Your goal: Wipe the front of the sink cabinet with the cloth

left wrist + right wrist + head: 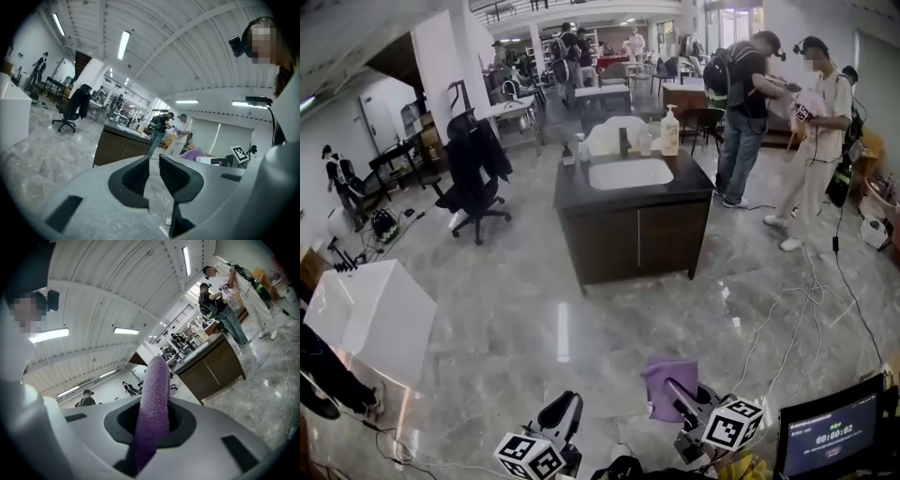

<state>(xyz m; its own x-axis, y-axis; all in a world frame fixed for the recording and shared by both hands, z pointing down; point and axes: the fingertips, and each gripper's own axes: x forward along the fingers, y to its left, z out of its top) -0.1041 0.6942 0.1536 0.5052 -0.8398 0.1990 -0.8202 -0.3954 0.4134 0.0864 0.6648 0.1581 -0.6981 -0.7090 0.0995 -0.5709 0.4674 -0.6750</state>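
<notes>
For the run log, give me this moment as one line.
right gripper: shut on purple cloth | left gripper: empty, narrow gap | sink cabinet: ahead, apart from both grippers

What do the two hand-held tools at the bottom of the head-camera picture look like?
Both match: the left gripper and right gripper have smooth pale-grey plastic bodies with dark rectangular slots and black recesses round the jaws. The left one's black pads are ribbed. Each carries a white cube printed with black square markers.
</notes>
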